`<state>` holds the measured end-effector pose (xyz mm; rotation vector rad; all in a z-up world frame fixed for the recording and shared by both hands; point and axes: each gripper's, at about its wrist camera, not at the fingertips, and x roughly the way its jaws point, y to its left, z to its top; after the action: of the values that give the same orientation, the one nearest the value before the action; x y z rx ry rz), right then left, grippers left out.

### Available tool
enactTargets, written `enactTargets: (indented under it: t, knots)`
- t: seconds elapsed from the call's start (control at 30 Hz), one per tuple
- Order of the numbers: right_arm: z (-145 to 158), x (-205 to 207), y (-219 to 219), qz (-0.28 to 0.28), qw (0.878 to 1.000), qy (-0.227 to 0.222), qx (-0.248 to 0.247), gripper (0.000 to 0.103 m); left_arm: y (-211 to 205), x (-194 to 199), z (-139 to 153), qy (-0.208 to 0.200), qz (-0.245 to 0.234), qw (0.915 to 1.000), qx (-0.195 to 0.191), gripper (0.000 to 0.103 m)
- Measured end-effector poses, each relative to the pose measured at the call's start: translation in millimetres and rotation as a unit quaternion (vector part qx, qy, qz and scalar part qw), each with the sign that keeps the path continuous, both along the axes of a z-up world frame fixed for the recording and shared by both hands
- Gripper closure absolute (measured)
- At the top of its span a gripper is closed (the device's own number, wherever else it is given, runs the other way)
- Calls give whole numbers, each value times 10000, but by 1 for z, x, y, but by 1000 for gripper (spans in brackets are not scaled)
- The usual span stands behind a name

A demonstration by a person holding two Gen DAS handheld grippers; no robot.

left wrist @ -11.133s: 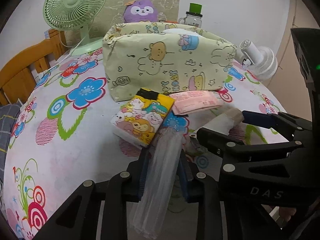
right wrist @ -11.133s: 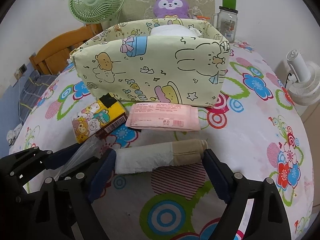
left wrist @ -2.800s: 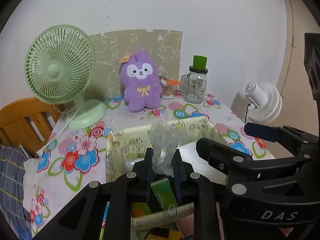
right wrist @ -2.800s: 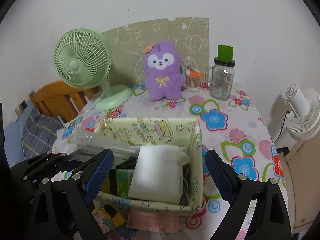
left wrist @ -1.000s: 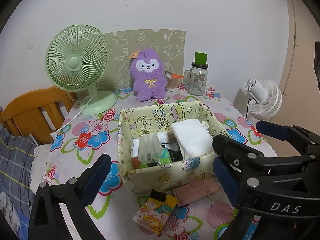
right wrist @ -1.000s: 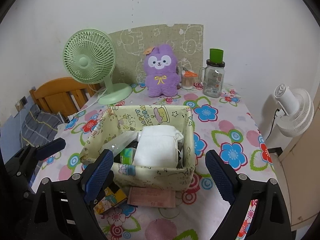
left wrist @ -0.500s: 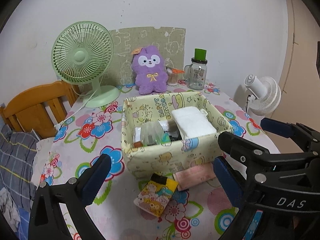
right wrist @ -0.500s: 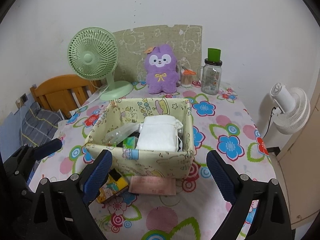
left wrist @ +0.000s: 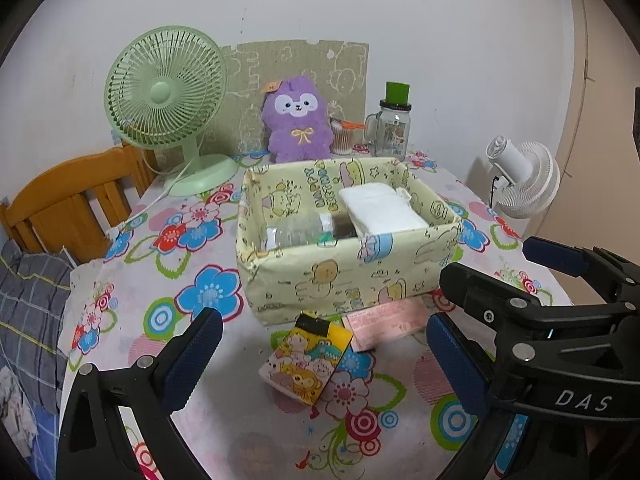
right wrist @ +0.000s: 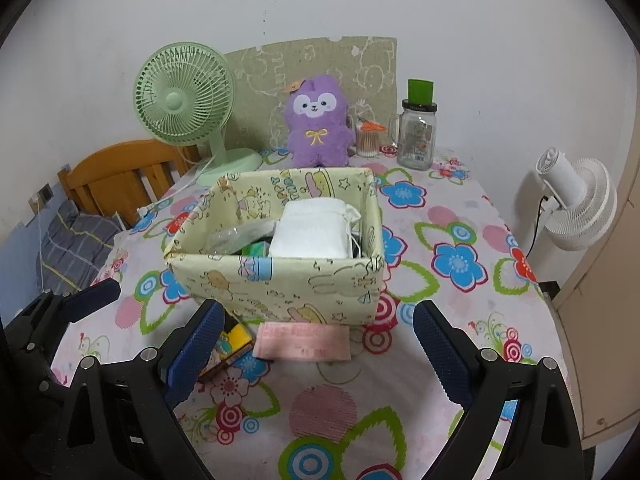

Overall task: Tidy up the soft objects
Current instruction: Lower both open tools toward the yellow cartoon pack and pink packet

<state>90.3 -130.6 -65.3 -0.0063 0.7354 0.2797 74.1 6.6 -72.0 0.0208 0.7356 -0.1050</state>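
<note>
On the flowery table (left wrist: 120,280) two packs, yellow (left wrist: 306,360) and pink (right wrist: 304,342), wait by the box (left wrist: 340,276), probably next, so both grippers (left wrist: 320,360) (right wrist: 316,344) gape wide, empty.

box (left wrist: 344,280): pale yellow, cartoon print | tablecloth (left wrist: 168,280): white, floral | plush (left wrist: 298,120): purple

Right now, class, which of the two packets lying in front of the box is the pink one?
The flat pink packet, right of the yellow cartoon tissue pack, touching the box.
</note>
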Motion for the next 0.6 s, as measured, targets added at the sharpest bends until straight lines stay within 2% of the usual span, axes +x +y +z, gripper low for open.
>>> enactTargets:
  t: [0.6]
  knots:
    - [-40, 6, 3, 19, 9994, 342, -89, 6, 0, 10, -42, 358, -42, 9993, 24, 0]
